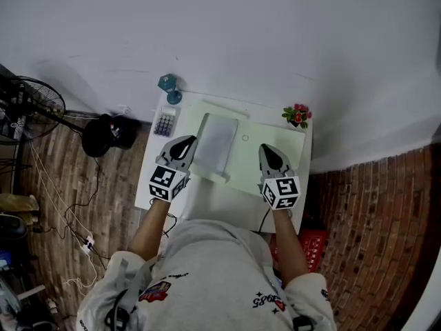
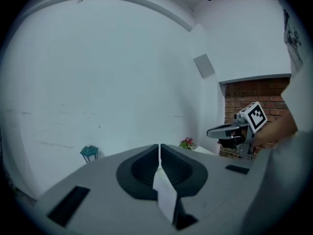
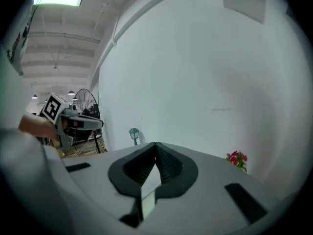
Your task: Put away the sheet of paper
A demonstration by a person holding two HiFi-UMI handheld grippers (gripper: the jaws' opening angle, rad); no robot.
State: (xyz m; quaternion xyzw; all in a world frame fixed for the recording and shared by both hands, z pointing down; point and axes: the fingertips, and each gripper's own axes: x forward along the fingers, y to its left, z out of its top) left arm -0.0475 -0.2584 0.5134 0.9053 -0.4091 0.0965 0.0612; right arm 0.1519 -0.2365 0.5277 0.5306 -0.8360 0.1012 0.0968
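White wall [image 1: 241, 40] backs a small white table [image 1: 193, 99] standing on brick-patterned flooring [image 1: 372, 212], with a black pedestal fan [image 1: 31, 109] off to the left. A pale green desk mat [image 1: 265, 133] covers most of the tabletop.

The left gripper [image 2: 159, 148] has its jaws pressed together on the white sheet of paper [image 2: 164, 195] – a thin white edge runs out from between the pads back toward the camera. The right gripper [image 3: 155, 145] is likewise closed, with a pale strip pinched between its pads, apparently the same sheet, though from overhead its span between the two grippers is hard to pick out against the white table.

Ahead of the left jaws and a little to their left stand a small teal lantern [image 1: 169, 87] and a grey pocket calculator [image 1: 165, 123]. Ahead and to the right of the right jaws sits a little pot of red and pink flowers [image 1: 297, 115]. Between the two pairs of jaws, just beside the left pair, lies a light grey rectangular panel [image 1: 218, 143] – its nature is unclear.
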